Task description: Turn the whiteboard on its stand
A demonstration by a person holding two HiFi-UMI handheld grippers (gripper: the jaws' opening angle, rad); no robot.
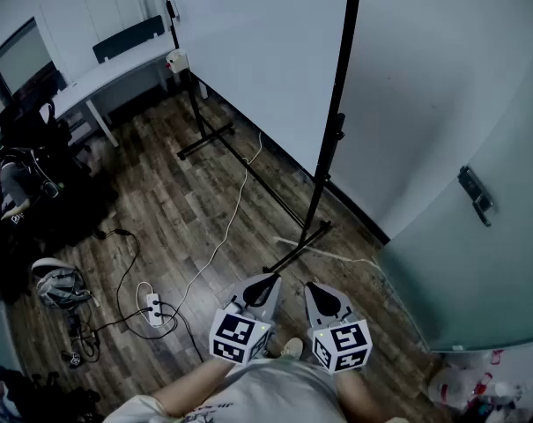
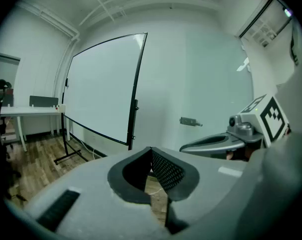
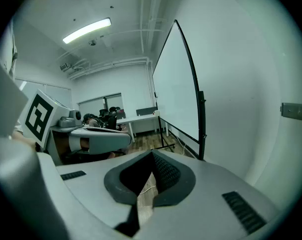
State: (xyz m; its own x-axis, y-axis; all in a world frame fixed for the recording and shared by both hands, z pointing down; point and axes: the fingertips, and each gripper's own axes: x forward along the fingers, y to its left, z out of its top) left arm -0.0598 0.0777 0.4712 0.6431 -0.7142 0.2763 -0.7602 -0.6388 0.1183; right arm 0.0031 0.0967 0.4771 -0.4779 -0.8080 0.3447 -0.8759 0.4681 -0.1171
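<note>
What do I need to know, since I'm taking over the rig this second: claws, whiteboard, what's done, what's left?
Left claw: shut, empty, held low in front of the person.
Right claw: shut, empty, beside it.
Whiteboard: upright on its stand, by the wall ahead; neither claw touches it.
Done: nothing visible yet.
To do: probably step closer, grip the frame, turn the board.

Your head view cuts off the top of the whiteboard (image 1: 257,51); the dark clutter (image 1: 28,174) well left of it is too dim for you to identify.
</note>
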